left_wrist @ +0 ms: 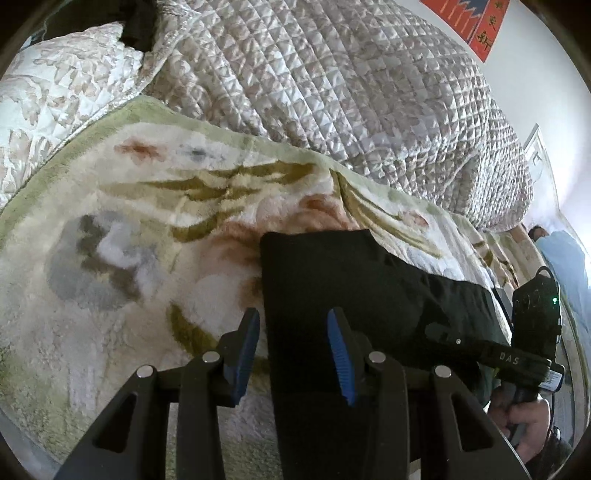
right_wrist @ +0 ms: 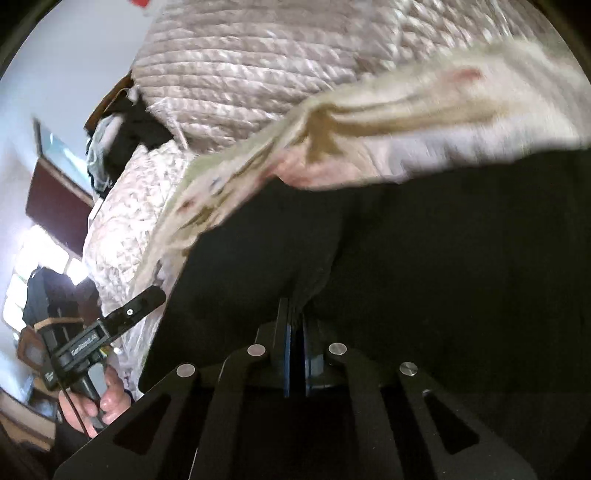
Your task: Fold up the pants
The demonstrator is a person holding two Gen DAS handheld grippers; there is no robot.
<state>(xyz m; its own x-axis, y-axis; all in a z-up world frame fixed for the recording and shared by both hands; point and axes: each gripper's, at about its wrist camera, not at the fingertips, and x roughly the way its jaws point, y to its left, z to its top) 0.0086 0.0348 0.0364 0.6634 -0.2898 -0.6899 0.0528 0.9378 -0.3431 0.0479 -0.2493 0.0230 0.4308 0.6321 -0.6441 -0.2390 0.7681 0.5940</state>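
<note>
Black pants lie flat on a fluffy floral blanket spread over a bed. My left gripper stands open astride the pants' left edge: one blue pad is over the blanket, the other over the black cloth. In the right wrist view the pants fill the lower frame, and my right gripper is shut on a gathered fold of them. Each view shows the other tool in a hand: the right gripper at the pants' far end, the left gripper at the lower left.
A quilted silvery bedspread is heaped behind the blanket, with a patterned pillow at the far left. A red poster hangs on the white wall. Dark wooden furniture and a bright window stand beyond the bed.
</note>
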